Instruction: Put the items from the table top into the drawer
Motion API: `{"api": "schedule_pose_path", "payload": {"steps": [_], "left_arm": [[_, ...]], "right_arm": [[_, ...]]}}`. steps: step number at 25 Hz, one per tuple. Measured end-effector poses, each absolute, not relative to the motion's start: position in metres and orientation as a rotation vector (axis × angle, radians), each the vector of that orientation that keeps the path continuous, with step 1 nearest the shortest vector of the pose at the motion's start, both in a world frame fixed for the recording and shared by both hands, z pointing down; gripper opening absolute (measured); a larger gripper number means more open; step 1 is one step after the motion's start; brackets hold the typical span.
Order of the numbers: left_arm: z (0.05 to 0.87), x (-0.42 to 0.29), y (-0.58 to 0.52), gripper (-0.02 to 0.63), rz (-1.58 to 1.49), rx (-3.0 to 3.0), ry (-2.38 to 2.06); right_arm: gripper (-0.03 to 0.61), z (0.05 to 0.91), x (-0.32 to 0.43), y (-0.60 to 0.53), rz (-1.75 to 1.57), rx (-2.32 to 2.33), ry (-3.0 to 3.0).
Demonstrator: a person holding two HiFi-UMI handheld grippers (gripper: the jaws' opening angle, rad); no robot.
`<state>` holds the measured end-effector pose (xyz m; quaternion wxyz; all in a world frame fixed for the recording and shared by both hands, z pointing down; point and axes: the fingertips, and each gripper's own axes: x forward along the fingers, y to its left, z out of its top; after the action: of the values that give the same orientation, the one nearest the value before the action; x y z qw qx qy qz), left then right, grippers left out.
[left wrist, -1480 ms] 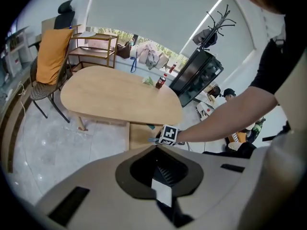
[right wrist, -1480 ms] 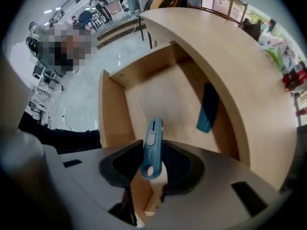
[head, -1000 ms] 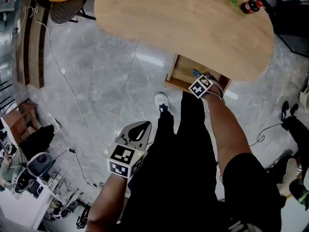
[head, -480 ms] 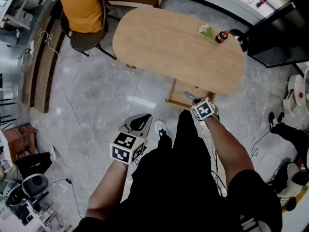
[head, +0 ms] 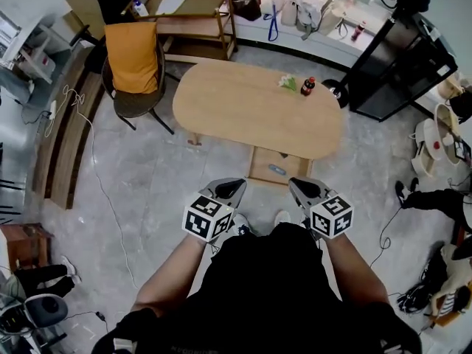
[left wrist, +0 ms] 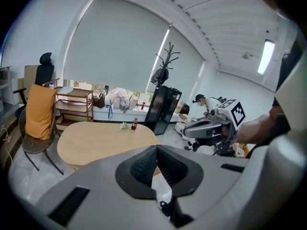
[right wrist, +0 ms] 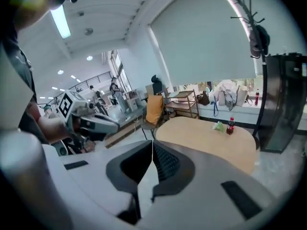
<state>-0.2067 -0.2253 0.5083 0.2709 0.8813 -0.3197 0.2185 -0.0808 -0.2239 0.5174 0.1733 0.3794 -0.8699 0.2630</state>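
Observation:
A red-capped dark bottle and a small green-and-white item stand at the far right of the oval wooden table. The drawer under the table's near edge is pulled out, with a blue item lying in it. My left gripper and right gripper are held side by side, high above the floor and short of the drawer. Both are shut with nothing held. The right jaws have just closed on nothing. The bottle also shows in the right gripper view.
A chair with an orange cloth stands at the table's left end, and a wooden shelf trolley behind it. A black cabinet is at the right. Cables trail over the grey floor. A person's legs show at the right.
The right gripper has come up out of the drawer and now sits level beside the left one. Both grippers have risen, and the head view now takes in the whole table.

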Motion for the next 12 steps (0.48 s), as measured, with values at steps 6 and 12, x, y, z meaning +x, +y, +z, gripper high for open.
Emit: {"api": "schedule_pose_path", "payload": {"steps": [6, 12], "left_arm": [[0.475, -0.161, -0.188, 0.005, 0.525, 2.468, -0.825], [0.452, -0.109, -0.139, 0.005, 0.454, 2.468, -0.864]], "right_arm": [[0.003, 0.453, -0.06, -0.173, 0.681, 1.168, -2.599], [0.003, 0.428, -0.001, -0.107, 0.566, 1.196, -2.591]]}}
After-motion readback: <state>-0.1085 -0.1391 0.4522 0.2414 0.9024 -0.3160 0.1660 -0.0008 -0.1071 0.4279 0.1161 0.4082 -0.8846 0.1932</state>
